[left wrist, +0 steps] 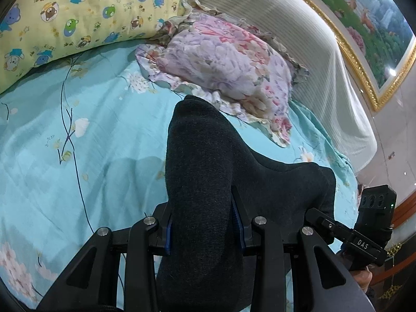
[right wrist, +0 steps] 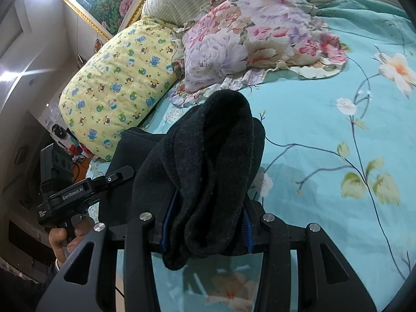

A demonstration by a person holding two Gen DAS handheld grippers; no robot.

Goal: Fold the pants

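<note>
Left wrist view, left to right. A yellow pillow [left wrist: 78, 15] printed with cartoon bears is seen at the upper left, lying on the bed [left wrist: 78, 143], which is covered by a turquoise floral sheet. A floral ruffled pillow [left wrist: 228, 62] is seen at upper centre, just beside the yellow one. The pants [left wrist: 208, 182], of dark charcoal fabric, are held bunched between the fingers of the left tool [left wrist: 205, 223]; the fabric is pinched there and is raised above the sheet. To the right, a white ribbed cover [left wrist: 312, 52] is draped at the head of the bed, and a gold-framed picture [left wrist: 377, 26] is seen beyond it. The right tool [left wrist: 319, 217] is seen at the lower right edge, touching the same fabric.

Right wrist view, left to right. The left tool [right wrist: 124, 173] is seen at the left, held by a hand [right wrist: 70, 236], with the fabric at its tip. The yellow pillow [right wrist: 119, 88] and the floral ruffled pillow [right wrist: 254, 36] are seen beyond. At centre, the pants [right wrist: 208, 169] are pinched as a thick folded wad by the right tool [right wrist: 206, 223], its fingers pressed onto the cloth. The wad is held above the bed [right wrist: 338, 130].
</note>
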